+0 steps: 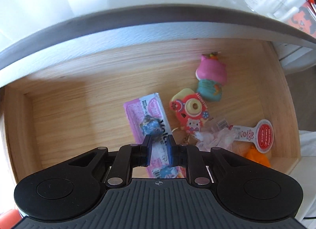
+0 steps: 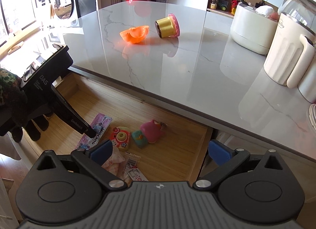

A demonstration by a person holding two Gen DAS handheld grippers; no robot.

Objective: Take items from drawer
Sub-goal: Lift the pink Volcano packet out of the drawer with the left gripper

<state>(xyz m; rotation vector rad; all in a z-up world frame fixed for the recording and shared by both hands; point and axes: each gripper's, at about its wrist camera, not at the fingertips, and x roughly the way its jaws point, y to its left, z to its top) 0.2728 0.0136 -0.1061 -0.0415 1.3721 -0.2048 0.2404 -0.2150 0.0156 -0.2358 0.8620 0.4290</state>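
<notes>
We look down into an open wooden drawer [image 1: 79,94] under the marble worktop [image 2: 158,55]. Our left gripper [image 1: 159,146] points steeply into it, its blue pads drawn close together above a pink flat packet [image 1: 142,114]; a small blue crumpled thing [image 1: 151,127] lies on the packet just beyond the fingertips. We cannot tell whether the pads press on anything. Beside the packet lies a red toy camera [image 1: 189,114], then a teal and pink squishy toy [image 1: 210,78] toward the drawer's back corner. A white frilly wrapper [image 1: 217,136] and a red round tag [image 1: 264,136] lie near the front, with something orange [image 1: 258,155] at the edge.

Our right gripper [image 2: 160,150] hangs over the drawer's front with its jaws spread wide and nothing between them. On the worktop lie an orange shell-like toy [image 2: 134,35] and a gold cupcake toy [image 2: 167,26] on its side, near each other. A cream jug [image 2: 286,51] stands at the right.
</notes>
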